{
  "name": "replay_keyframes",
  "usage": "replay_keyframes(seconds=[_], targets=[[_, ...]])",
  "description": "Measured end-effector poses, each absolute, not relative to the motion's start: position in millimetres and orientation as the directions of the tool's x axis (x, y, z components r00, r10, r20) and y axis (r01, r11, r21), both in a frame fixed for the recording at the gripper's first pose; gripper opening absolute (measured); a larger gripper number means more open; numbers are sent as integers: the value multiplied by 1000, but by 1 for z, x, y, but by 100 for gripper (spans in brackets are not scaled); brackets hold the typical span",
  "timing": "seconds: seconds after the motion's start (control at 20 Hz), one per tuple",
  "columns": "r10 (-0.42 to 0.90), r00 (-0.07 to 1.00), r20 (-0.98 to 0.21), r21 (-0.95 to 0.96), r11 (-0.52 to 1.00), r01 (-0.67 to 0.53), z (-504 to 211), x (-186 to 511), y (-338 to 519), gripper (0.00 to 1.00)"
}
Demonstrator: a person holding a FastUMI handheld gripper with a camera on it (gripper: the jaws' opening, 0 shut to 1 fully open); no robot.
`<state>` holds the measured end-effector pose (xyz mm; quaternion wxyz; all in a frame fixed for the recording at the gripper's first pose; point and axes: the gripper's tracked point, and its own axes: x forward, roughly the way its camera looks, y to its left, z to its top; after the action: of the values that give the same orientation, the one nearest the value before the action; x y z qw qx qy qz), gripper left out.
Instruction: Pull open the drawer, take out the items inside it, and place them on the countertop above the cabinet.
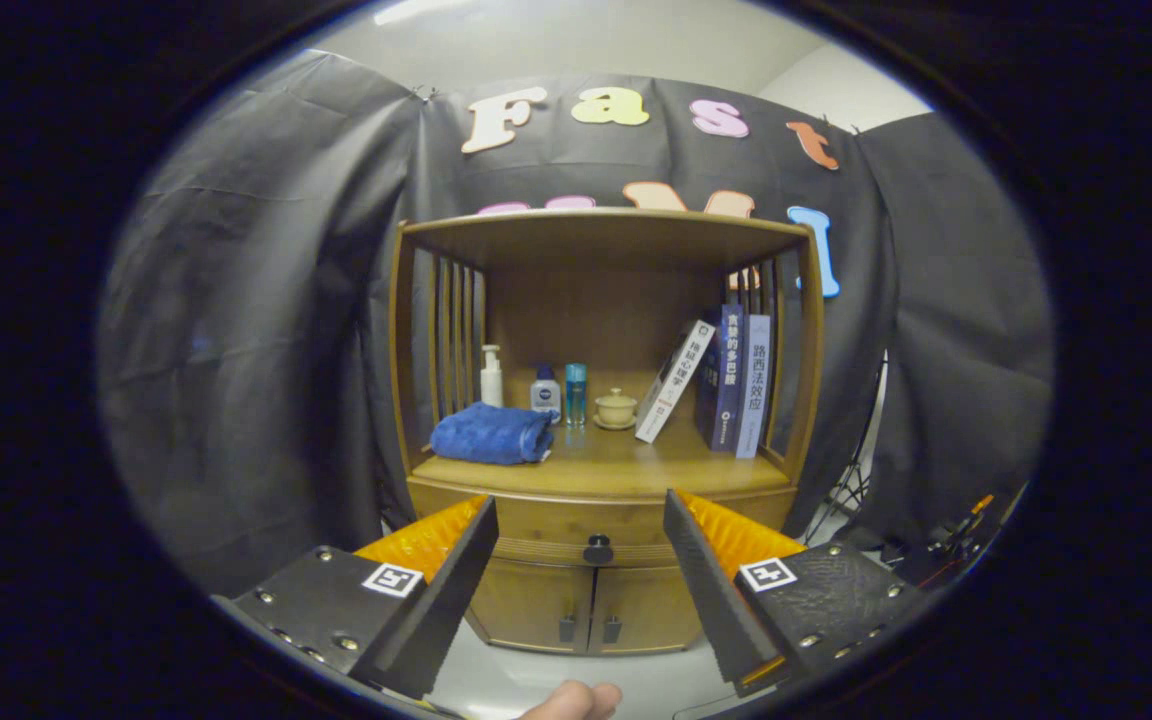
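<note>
Closed drawer (591,525) hides whatever lies inside.

Cabinet (496,480) smooth satin wood; towel (492,434) soft fluffy cloth; drawer knob (598,549) dark, glossy.

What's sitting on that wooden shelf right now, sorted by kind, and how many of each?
Bottles: 3 (pump bottle, small white bottle, teal bottle)
Books: 3 (leaning book, dark blue book, pale blue book)
Folded blue towel: 1
Lidded cup on a saucer: 1
Total: 8
The gripper is open, ahead of the drawer knob.
</note>
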<state>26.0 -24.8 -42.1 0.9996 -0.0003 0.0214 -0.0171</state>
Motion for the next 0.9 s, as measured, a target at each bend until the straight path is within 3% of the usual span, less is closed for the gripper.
replay_keyframes(seconds=[0.65, 0.9], targets=[[-114, 980, -162, -79, 992, 102, -205, 189, -60, 100], [-101, 982, -158, -86, 992, 88, -221, 223, -53, 100]])
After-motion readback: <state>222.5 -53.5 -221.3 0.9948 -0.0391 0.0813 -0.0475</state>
